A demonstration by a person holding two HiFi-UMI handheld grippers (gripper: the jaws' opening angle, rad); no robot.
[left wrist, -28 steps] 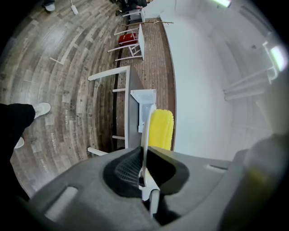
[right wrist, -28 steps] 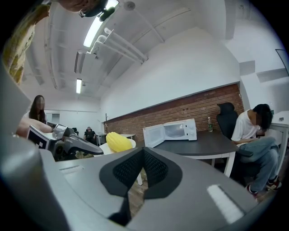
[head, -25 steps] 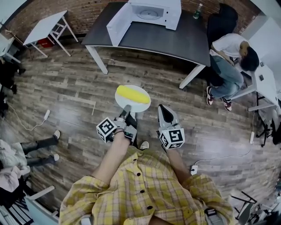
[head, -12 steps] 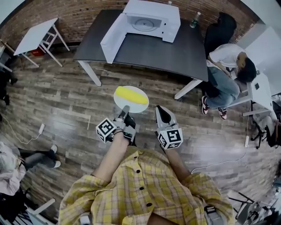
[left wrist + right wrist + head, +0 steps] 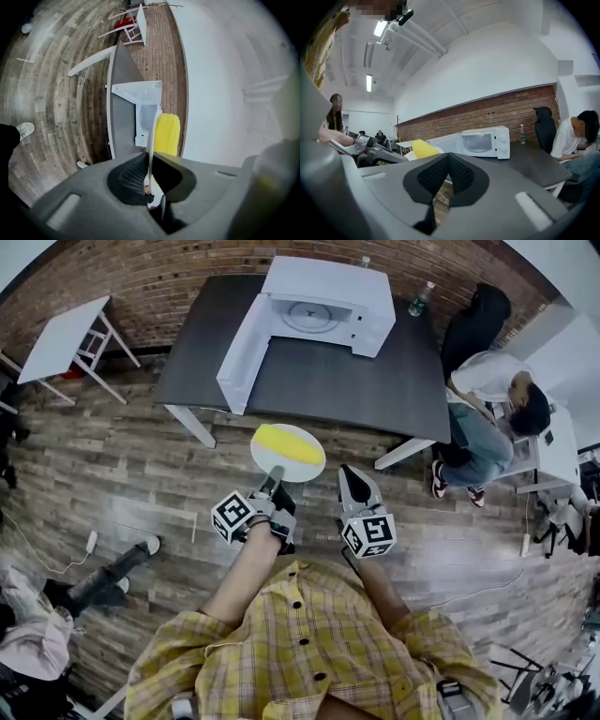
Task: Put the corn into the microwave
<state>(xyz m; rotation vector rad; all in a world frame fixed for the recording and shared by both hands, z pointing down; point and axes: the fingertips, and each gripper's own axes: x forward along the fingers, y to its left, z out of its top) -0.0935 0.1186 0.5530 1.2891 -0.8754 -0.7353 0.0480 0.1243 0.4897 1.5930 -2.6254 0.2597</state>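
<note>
**Head view with both tongs views: corn carried toward the microwave.**

- The left tongs (image 5: 274, 474) are clenched on the near rim of a white plate (image 5: 302, 469). In the left gripper view the rim runs edge-on between the two pads.
- A yellow corn cob (image 5: 287, 443) lies across the plate, on the half nearer the microwave (image 5: 328, 294).
- The plate is held in the air above the wooden floor (image 5: 141, 474). It is on the wearer's side of the microwave, just short of the near edge of the dark surface (image 5: 347, 381) that carries the microwave. The cob is therefore outside the oven and well apart from it.
- The microwave is white and stands toward the far edge of the surface. Its door (image 5: 242, 341) is swung fully open toward the picture's left, and the round turntable (image 5: 305, 315) shows inside the cavity.
- The right tongs (image 5: 349, 474) are level with the left tongs and just beside the plate without touching it. The right gripper view shows the pads pressed together with nothing between them.
- A bottle (image 5: 419, 298) stands just to the right of the microwave.
- A seated person (image 5: 487, 390) is farther right, past the end of the surface.
</note>
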